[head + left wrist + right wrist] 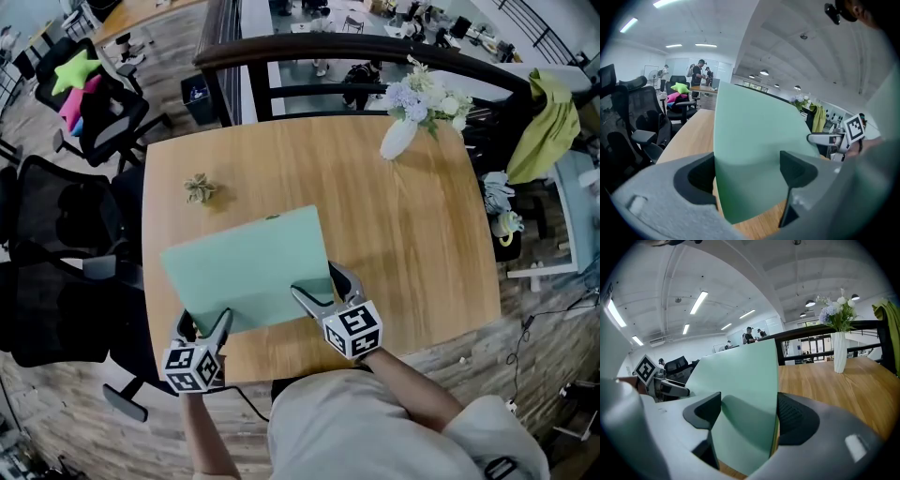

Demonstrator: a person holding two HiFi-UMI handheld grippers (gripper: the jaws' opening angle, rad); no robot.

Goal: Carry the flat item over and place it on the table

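A flat pale green sheet [248, 267] is held over the near left part of the wooden table [412, 244]. My left gripper [204, 323] is shut on its near left edge and my right gripper [321, 289] is shut on its near right corner. In the left gripper view the green sheet [750, 140] fills the gap between the jaws of the left gripper [747, 173] and slants upward. Seen from the right gripper [745, 411], the green sheet [740, 390] lies against the right-hand jaw. Whether its far edge touches the table is hidden.
A white vase of flowers [401, 131] stands at the table's far right, and a small dried sprig [199, 188] lies far left. Black office chairs [56, 244] crowd the left side. A dark railing [356, 47] runs behind the table. People stand far off [698, 72].
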